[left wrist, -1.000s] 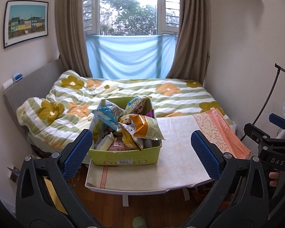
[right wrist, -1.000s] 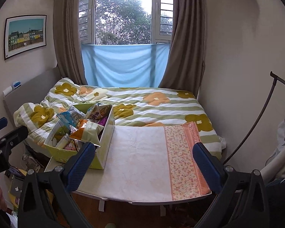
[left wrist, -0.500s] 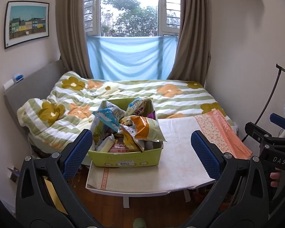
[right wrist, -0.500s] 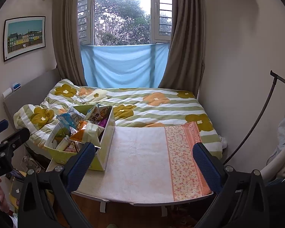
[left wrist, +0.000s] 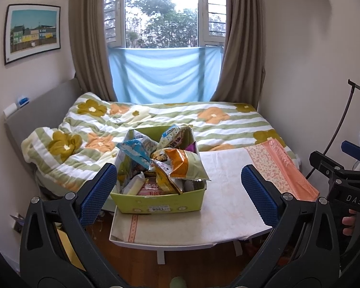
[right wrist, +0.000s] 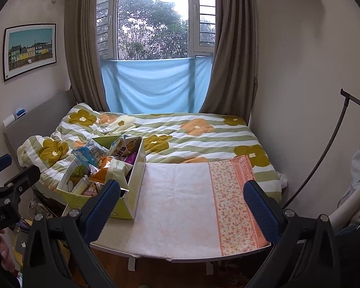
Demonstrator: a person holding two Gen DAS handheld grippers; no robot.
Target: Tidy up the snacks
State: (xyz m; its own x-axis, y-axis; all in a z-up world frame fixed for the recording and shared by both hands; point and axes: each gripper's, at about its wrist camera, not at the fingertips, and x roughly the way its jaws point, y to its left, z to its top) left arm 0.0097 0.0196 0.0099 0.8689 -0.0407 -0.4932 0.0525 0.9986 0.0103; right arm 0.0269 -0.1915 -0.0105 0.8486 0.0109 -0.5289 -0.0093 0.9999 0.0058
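A green box stands on the left part of a small table covered with a pale cloth. It is full of snack bags; an orange and pale green bag lies on top and a blue bag leans at the left. The box also shows in the right wrist view, at the table's left end. My left gripper is open and empty, held back from the table in front of the box. My right gripper is open and empty, facing the bare cloth.
A bed with a green-striped flowered quilt lies behind the table, under a curtained window. The cloth's right end is an orange floral strip. A dark curved stand rises at the right wall. Wooden floor lies below the table.
Both views have shifted only slightly; the box and table look a touch farther. Both grippers stay open and empty.
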